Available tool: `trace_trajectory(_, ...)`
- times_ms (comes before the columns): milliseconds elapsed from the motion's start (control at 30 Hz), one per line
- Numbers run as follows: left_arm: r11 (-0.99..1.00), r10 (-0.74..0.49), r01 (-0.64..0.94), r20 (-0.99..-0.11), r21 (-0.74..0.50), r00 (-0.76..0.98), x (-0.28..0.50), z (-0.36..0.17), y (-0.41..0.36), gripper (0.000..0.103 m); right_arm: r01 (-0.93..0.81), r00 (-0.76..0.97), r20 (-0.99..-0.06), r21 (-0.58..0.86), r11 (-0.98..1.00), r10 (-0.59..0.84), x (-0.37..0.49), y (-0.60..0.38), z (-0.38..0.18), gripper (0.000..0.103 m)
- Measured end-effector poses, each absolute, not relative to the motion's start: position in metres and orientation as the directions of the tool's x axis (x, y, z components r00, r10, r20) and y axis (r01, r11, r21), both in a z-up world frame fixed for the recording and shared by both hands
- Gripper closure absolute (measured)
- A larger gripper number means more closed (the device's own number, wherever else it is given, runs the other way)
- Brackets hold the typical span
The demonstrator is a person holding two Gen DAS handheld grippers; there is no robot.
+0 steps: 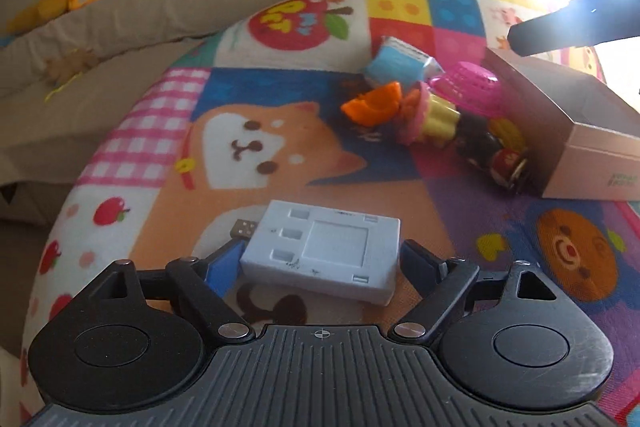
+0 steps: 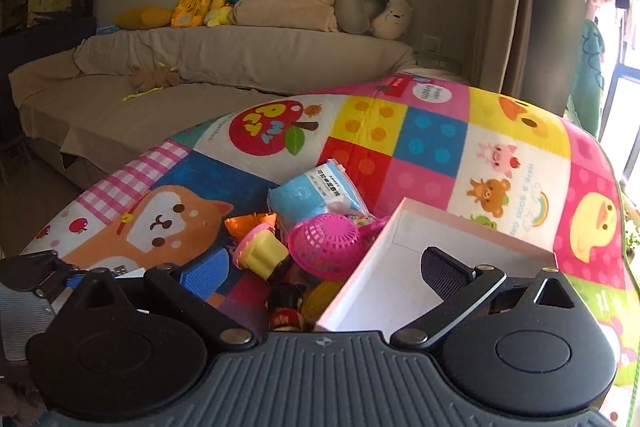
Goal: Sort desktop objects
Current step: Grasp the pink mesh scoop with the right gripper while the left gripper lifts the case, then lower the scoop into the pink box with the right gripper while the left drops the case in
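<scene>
Low in the left wrist view, the left gripper (image 1: pixel 318 263) stands with its fingers wide on either side of a grey box (image 1: pixel 322 253), a flat plastic block with recessed slots and a square panel on top; the blue pad of one finger (image 1: pixel 222 265) sits just beside the box's left end and the dark finger is near its right end, and I cannot tell whether either pad presses on it. The box lies on a patchwork blanket (image 1: pixel 256 99) that covers the surface, over the orange dog picture. A small metal plug (image 1: pixel 243 228) pokes out at the box's upper left corner. At centre right of that frame lies a heap of toys: a blue packet (image 1: pixel 396 65), an orange piece (image 1: pixel 374 105), a yellow cup (image 1: pixel 434 121), a pink basket (image 1: pixel 468 87) tipped on its side, and a dark bottle (image 1: pixel 488 147) lying next to a pink carton (image 1: pixel 592 131). In the right wrist view, the right gripper (image 2: pixel 324 269) hangs above the same heap with fingers wide and nothing between them; its dark finger shows over the carton's open white inside (image 2: pixel 404 267), its blue one over the blanket at lower left. Behind, a beige sofa (image 2: pixel 224 67) carries plush toys (image 2: pixel 224 1).
</scene>
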State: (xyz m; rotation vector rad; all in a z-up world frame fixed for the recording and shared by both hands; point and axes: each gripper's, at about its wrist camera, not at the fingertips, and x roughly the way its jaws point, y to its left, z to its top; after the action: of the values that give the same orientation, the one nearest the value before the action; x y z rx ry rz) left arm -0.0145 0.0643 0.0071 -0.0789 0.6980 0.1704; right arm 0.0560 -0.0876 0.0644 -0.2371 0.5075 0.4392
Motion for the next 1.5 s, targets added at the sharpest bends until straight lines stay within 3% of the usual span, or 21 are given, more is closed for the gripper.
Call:
trace_trajectory(67, 0.98, 0.1, -0.187, -0.636, -0.071, 0.765, -0.018, 0.008, 0.072, 0.007, -0.476, 0.763, -0.559, -0.147, 0.867, 0.324, 0.085, -0.062, 0.061, 0.027)
trace_trajectory(233, 0.984, 0.062, -0.15, -0.622, -0.091, 0.781, -0.021, 0.008, 0.066, 0.006, -0.424, 0.704, -0.672, -0.141, 0.895, 0.228, 0.158, -0.031, 0.038, 0.03)
trace_trajectory(367, 0.979, 0.028, -0.146, -0.619, -0.14, 0.784, -0.02, 0.006, 0.07, 0.004, -0.4, 0.625, -0.753, -0.083, 0.913, 0.205, 0.188, -0.03, 0.02, 0.044)
trace_trajectory(533, 0.978, 0.024, -0.145, -0.617, -0.147, 0.786, -0.02, 0.006, 0.07, 0.003, -0.462, 0.623, -0.74, -0.085, 0.883, 0.255, 0.158, -0.026, 0.028, 0.046)
trace_trajectory(767, 0.978, 0.025, -0.148, -0.618, -0.148, 0.786, -0.02, 0.006, 0.07, 0.003, -0.614, 0.606, -0.679, -0.067, 0.787, 0.415, 0.05, -0.05, 0.06, 0.048)
trace_trajectory(1067, 0.983, 0.045, -0.148, -0.628, -0.112, 0.777, -0.018, 0.006, 0.066, 0.003, -0.669, 0.564, -0.746, -0.161, 0.725, 0.355, -0.039, -0.083, 0.013, 0.052)
trace_trajectory(1100, 0.983, 0.049, -0.148, -0.631, -0.104, 0.775, -0.018, 0.006, 0.065, 0.003, -0.659, 0.57, -0.744, -0.162, 0.734, 0.348, -0.04, -0.086, 0.009, 0.049)
trace_trajectory(1167, 0.985, 0.059, -0.147, -0.635, -0.087, 0.77, -0.017, 0.006, 0.063, 0.003, -0.644, 0.58, -0.74, -0.159, 0.749, 0.341, -0.042, -0.089, 0.003, 0.027)
trace_trajectory(1233, 0.987, 0.07, -0.147, -0.642, -0.067, 0.763, -0.015, 0.005, 0.06, 0.003, -0.639, 0.576, -0.736, -0.133, 0.758, 0.356, -0.041, -0.092, 0.0, 0.014)
trace_trajectory(1333, 0.989, 0.089, -0.145, -0.651, -0.032, 0.753, -0.012, 0.005, 0.056, 0.004, -0.633, 0.563, -0.742, -0.104, 0.767, 0.364, -0.037, -0.09, -0.007, 0.014)
trace_trajectory(1400, 0.988, 0.116, -0.154, -0.649, -0.001, 0.752, -0.013, 0.005, 0.053, 0.012, -0.619, 0.546, -0.753, -0.068, 0.782, 0.366, -0.032, -0.09, -0.011, 0.015)
trace_trajectory(1467, 0.988, 0.126, -0.151, -0.641, 0.016, 0.757, -0.015, 0.006, 0.052, 0.019, -0.612, 0.544, -0.755, -0.057, 0.789, 0.366, -0.032, -0.09, -0.012, 0.03)
trace_trajectory(1500, 0.989, 0.13, -0.149, -0.639, 0.025, 0.758, -0.016, 0.007, 0.051, 0.019, -0.614, 0.55, -0.751, -0.066, 0.787, 0.366, -0.034, -0.09, -0.011, 0.03)
